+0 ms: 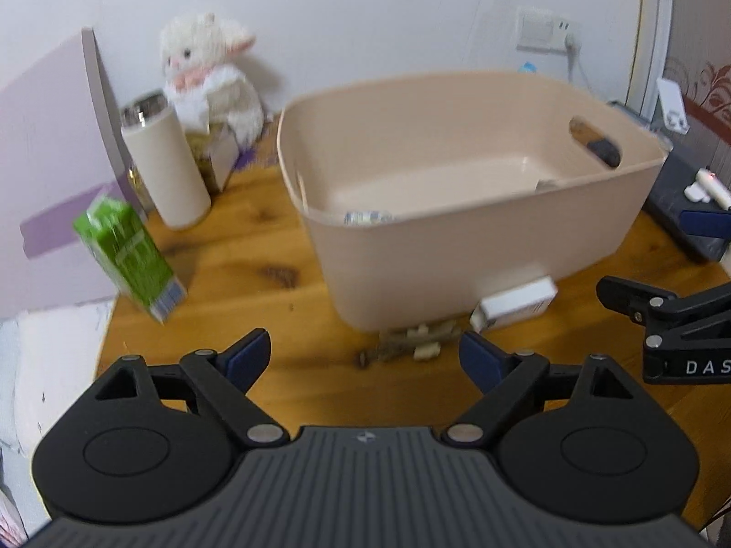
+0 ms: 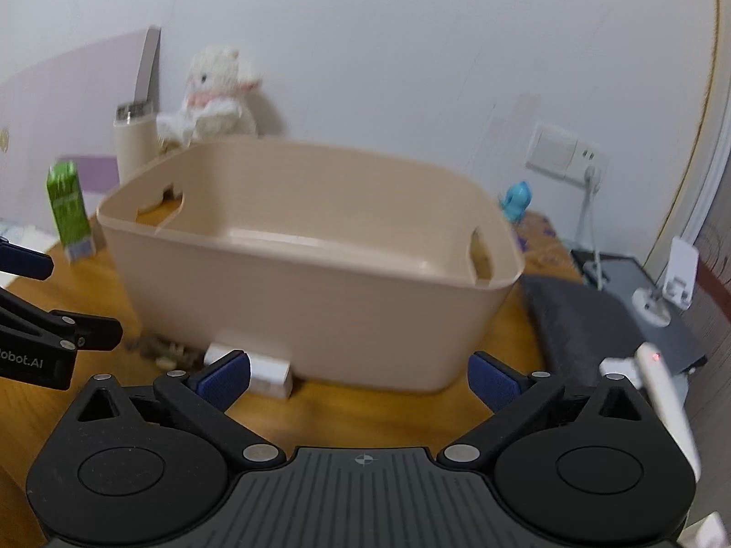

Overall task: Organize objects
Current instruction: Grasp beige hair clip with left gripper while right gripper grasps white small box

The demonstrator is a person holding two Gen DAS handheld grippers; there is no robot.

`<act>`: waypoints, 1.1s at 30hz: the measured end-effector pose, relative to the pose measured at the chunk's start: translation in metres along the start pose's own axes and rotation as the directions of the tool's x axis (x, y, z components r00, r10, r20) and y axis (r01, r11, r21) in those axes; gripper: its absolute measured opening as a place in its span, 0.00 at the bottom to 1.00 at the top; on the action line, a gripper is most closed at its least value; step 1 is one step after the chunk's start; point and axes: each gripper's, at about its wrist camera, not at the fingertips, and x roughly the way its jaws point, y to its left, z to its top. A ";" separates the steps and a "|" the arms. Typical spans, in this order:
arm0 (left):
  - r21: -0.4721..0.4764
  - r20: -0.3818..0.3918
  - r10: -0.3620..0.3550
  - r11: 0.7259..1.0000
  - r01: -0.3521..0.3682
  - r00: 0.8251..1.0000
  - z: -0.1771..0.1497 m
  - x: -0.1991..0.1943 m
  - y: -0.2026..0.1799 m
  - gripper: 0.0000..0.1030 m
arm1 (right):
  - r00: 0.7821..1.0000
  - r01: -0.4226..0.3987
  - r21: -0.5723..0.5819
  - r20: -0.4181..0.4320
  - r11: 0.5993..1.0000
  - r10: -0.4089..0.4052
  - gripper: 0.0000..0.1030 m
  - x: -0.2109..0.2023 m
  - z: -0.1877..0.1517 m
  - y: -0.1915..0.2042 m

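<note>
The job looks barely under way. The beige bin (image 1: 457,210) stands in the middle of the wooden table (image 1: 256,251), and from the left wrist view only a small wrapped item (image 1: 368,217) shows against its near inner wall, plus a pale edge of something at the right of its floor; the rest of the floor is bare as far as can be seen. Most things remain outside the bin. A white box (image 1: 516,303) lies on the table touching the bin's near wall at its foot, with a scatter of small brown and cream pieces (image 1: 411,345) just beside it. A green carton (image 1: 130,258) stands tilted near the table's left edge, a beige tumbler (image 1: 166,164) stands upright behind it, and a white plush toy (image 1: 210,73) sits in the far left corner against the wall. A small blue figure (image 2: 516,201) stands behind the bin's right end.

Both tools hover low over the table's near edge, side by side, aimed at the bin's near wall. The left tool (image 1: 365,358) has its jaws spread wide with nothing between them, facing the scattered pieces. The right tool (image 2: 361,376) is likewise wide apart and empty, its left finger (image 2: 224,376) overlapping the white box (image 2: 269,372) in view; I cannot tell whether it touches.
</note>
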 end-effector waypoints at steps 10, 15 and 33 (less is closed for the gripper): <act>-0.033 -0.070 0.012 0.999 -0.014 0.997 -0.014 0.047 0.012 0.88 | 0.993 -0.021 0.017 -0.112 1.000 0.022 1.00 0.043 -0.018 0.016; -0.052 -0.076 -0.005 0.999 0.001 0.997 -0.013 0.055 0.020 0.88 | 0.992 -0.038 0.035 -0.119 0.999 0.042 1.00 0.055 -0.014 0.024; -0.059 -0.102 -0.081 0.995 0.076 0.991 -0.004 0.074 0.033 0.87 | 0.992 -0.072 0.105 -0.097 0.992 0.082 1.00 0.065 -0.004 0.034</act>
